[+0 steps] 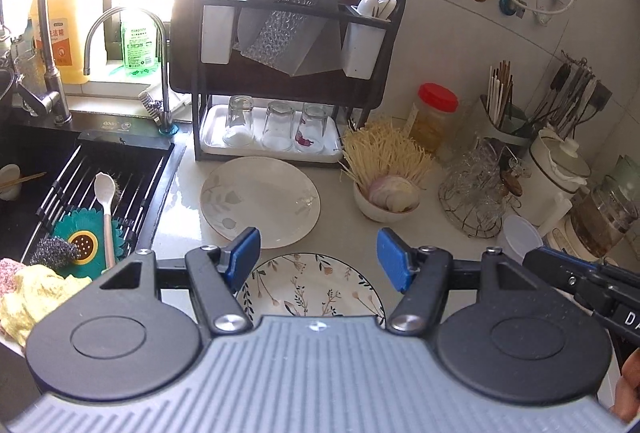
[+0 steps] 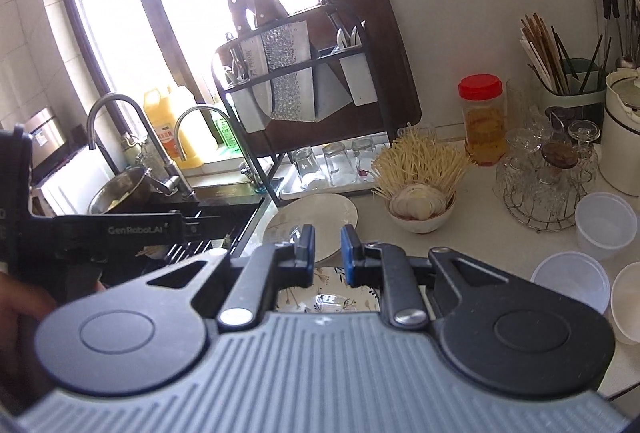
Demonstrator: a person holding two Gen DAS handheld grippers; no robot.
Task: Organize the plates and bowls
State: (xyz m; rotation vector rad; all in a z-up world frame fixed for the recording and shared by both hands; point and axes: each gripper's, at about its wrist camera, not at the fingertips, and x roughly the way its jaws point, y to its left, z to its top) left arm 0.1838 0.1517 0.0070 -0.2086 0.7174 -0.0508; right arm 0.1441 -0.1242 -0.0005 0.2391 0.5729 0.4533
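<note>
Both hand-held grippers hovering side by side, neither one gripping anything.

Left hand-held gripper (image 1: pixel 318 259) is sitting with its jaws spread wide, blue pads (image 1: pixel 242 255) angled outward, nothing between them. Right hand-held gripper (image 2: pixel 328 253) is holding its jaws close together with a narrow gap showing between the blue pads (image 2: pixel 307 247), nothing clamped. Right unit is poking into the left wrist view from the right edge (image 1: pixel 588 283); left unit is crossing the right wrist view from the left edge (image 2: pixel 100 233). Bare skin of the person's hand is showing blurred at the frame edge in each view (image 1: pixel 630 393), (image 2: pixel 24 317).
</note>
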